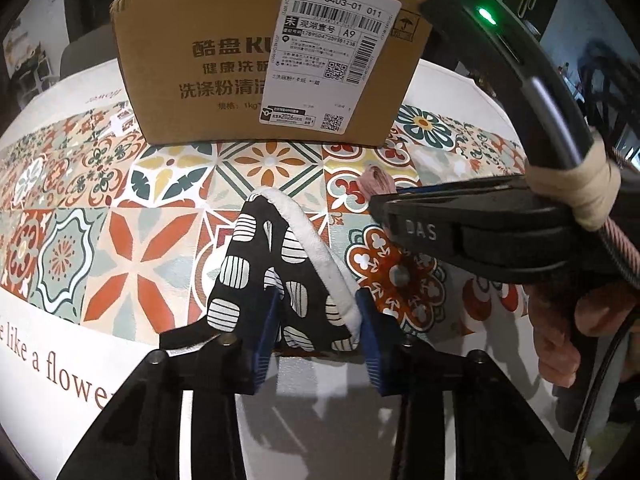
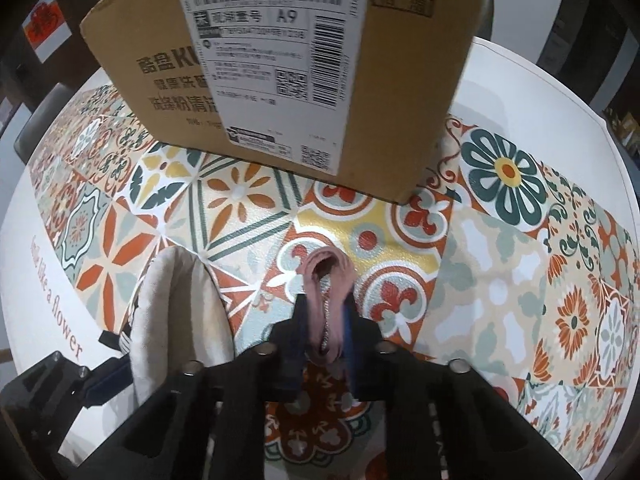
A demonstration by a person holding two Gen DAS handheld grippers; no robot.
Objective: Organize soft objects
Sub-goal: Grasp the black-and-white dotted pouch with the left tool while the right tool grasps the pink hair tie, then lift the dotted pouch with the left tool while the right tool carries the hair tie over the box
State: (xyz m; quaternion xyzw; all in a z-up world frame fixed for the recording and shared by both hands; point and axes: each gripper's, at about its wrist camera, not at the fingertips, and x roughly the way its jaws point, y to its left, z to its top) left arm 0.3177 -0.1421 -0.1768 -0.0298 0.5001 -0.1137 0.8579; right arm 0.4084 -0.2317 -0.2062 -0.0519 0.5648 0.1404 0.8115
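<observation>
My left gripper [image 1: 316, 300] is shut on a black-and-white patterned cloth with a white fleece lining [image 1: 280, 264], held above the tiled tablecloth. That cloth's white side [image 2: 180, 312] also shows at the left of the right wrist view. My right gripper [image 2: 326, 312] is shut on a pink soft fabric piece [image 2: 328, 280], held above the table. The right gripper [image 1: 472, 224] shows from the side in the left wrist view, with the pink fabric [image 1: 376, 180] poking out at its tip. A cardboard box [image 1: 224, 60] stands just ahead of both grippers.
The box [image 2: 404, 92] carries a white shipping label [image 1: 336, 52] and sits on the patterned tablecloth [image 1: 132, 248] of a round white table [image 2: 532, 92]. A hand [image 1: 560, 320] holds the right gripper at the far right. Dark chairs stand beyond the table.
</observation>
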